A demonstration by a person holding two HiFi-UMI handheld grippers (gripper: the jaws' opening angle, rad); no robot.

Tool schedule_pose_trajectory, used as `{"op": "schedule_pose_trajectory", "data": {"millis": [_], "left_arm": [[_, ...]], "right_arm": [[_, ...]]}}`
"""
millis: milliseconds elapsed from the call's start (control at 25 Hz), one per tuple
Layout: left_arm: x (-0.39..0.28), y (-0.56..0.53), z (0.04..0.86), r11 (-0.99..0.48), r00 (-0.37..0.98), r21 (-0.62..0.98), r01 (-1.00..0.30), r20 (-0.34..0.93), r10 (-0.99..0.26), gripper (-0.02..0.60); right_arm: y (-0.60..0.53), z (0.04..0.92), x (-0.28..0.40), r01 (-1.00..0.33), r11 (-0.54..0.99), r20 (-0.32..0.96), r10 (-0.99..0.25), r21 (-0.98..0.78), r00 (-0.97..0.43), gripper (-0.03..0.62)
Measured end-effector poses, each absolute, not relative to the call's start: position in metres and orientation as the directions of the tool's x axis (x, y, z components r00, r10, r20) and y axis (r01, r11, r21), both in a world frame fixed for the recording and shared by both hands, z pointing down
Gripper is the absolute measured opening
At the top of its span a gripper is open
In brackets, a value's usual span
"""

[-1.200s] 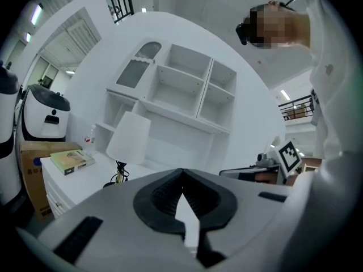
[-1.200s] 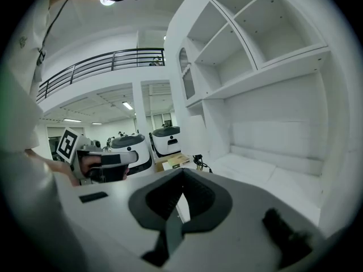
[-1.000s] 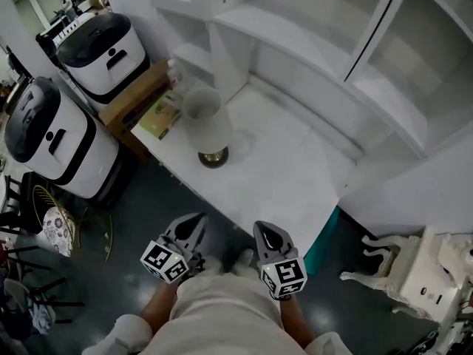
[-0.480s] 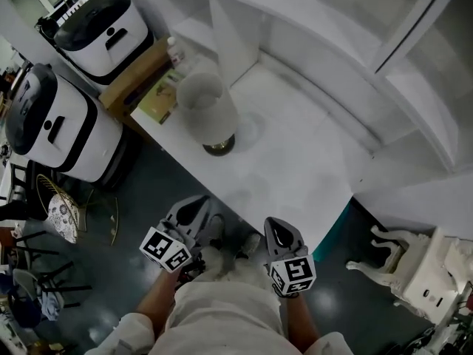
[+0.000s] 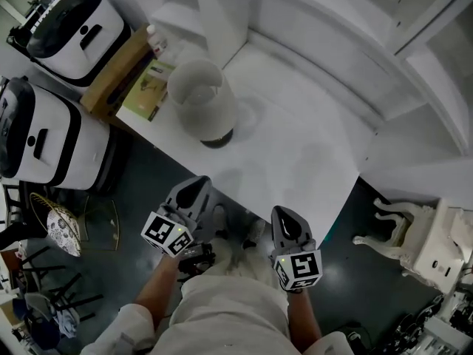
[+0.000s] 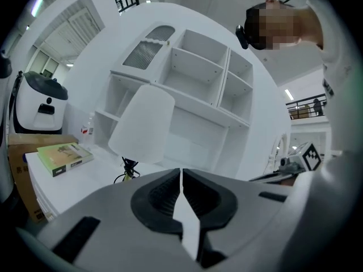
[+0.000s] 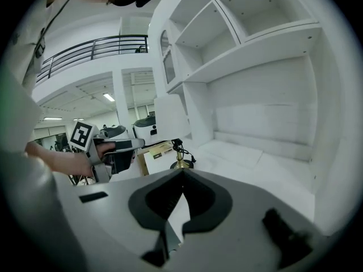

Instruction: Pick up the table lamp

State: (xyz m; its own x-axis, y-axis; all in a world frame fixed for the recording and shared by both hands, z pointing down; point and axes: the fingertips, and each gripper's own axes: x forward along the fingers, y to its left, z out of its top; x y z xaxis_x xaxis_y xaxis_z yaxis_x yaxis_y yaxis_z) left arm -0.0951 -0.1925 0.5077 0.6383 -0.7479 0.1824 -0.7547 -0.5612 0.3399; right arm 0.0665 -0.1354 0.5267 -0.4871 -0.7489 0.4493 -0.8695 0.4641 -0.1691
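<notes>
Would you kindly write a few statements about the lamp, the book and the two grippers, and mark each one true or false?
1. The table lamp stands upright on the white desk. True.
2. The left gripper is shut on the lamp's stem. False: its jaws are together on nothing, and it is short of the desk's near edge, apart from the lamp.
3. The right gripper also has its jaws together and holds nothing. True.
4. In the head view, the green book lies to the right of the lamp. False: it lies to the lamp's left, at the desk's end beside the cardboard box.
</notes>
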Motion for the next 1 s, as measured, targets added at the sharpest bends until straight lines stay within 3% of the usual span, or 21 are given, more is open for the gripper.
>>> {"op": "schedule_pose_trajectory", "data": {"millis": [240, 480, 600, 1000], "left_arm": [[-0.103, -0.219, 0.537, -0.595, 0.671, 0.331, -0.732, 0.202, -0.714, 0.035], [-0.106, -0.247, 0.566, -0.619, 0.690, 0.313, -0.720, 0.232, -0.686, 0.168], [-0.108, -0.260, 0.578, -0.610, 0.676, 0.298, -0.734, 0.238, -0.697, 0.283], [-0.116, -0.301, 0.603, -0.605, 0.625, 0.159, -0.780, 0.222, -0.748, 0.427]], "right_arm": [[-0.133, 0.536, 0.054, -0.898, 0.409, 0.476, -0.765, -0.159, -0.433, 0.011], [-0.137, 0.539, 0.046, -0.925, 0.348, 0.487, -0.789, -0.150, -0.375, 0.012], [-0.137, 0.542, 0.045, -0.937, 0.316, 0.493, -0.797, -0.150, -0.348, 0.012], [-0.135, 0.558, 0.044, -0.955, 0.248, 0.519, -0.802, -0.161, -0.295, 0.011]]}}
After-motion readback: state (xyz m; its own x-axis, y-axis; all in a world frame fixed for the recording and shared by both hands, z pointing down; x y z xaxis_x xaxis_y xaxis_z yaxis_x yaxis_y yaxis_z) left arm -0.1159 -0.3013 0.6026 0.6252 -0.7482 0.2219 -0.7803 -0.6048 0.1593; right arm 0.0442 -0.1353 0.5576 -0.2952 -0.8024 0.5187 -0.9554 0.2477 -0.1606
